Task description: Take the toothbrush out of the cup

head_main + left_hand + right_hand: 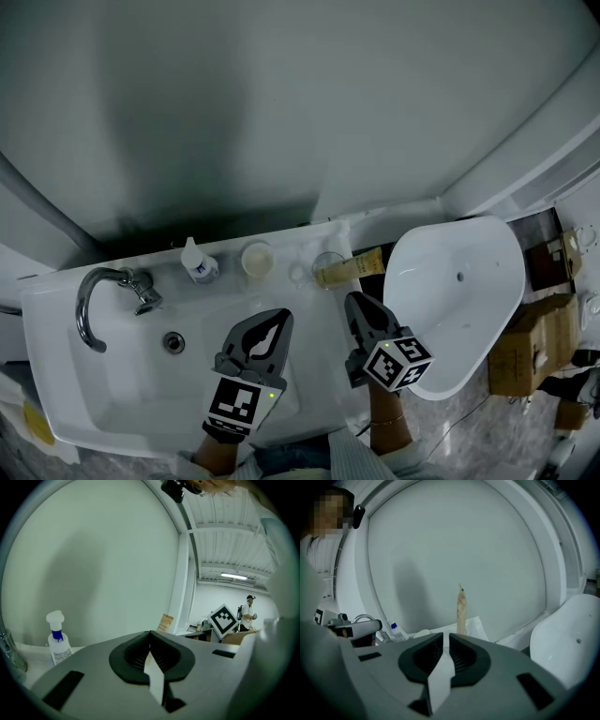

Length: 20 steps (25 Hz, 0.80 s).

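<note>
My left tongs (150,634) are pressed together at the tips with nothing between them, and in the head view they (281,319) hang over the middle of the sink (56,375), pointing toward the far ledge. My right tongs (446,637) stand a narrow slit apart, and nothing is caught in that slit. In the head view they (352,300) sit just right of the left pair, near the sink's right edge. Straight beyond the right tips rises the toothbrush (461,613), a pale wooden stick, clear of the pads. From above, the toothbrush (361,264) stands in the clear cup (328,267) on the far ledge, its handle leaning out to the right. Left of the cup along that ledge are a small round pot (257,260) and then a white spray bottle (197,262) with a blue neck, which my left gripper view also shows (57,639). The chrome tap (103,291) curves over the sink's left end, with the drain (173,342) near it. A second white basin (469,300) lies to the right.
</note>
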{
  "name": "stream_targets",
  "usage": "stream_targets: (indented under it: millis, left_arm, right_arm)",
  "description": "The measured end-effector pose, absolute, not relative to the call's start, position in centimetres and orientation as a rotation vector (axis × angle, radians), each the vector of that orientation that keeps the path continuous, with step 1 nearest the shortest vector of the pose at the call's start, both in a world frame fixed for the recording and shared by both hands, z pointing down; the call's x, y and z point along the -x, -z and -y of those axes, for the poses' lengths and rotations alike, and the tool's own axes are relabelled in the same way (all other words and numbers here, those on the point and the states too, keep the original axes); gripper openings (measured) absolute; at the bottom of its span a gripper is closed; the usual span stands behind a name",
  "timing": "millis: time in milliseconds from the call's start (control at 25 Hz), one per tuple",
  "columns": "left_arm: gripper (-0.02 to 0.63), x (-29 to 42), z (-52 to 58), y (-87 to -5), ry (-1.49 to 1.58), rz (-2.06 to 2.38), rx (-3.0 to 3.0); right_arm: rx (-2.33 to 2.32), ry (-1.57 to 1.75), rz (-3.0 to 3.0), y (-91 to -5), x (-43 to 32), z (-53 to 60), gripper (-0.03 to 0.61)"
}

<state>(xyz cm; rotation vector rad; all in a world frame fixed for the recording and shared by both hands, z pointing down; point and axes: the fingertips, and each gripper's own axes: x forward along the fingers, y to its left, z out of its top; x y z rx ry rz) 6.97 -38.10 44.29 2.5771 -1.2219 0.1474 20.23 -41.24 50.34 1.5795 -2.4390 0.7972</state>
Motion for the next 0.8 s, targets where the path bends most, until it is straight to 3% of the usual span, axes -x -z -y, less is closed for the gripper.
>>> stream_targets:
  millis: [440,800]
  left_arm:
    - [0.017,-6.6,39.4,-46.3,-0.184,1.240,-2.537]
    - [0.017,-6.3,40.2,-47.7,-0.192,1.248,-2.498]
  right_arm:
    - [-1.600,-0.822,2.430,-51.4,-21.0,43.2,0.109]
    - [-1.628,-0.803,2.428,-51.9,-21.3,45.0,0.121]
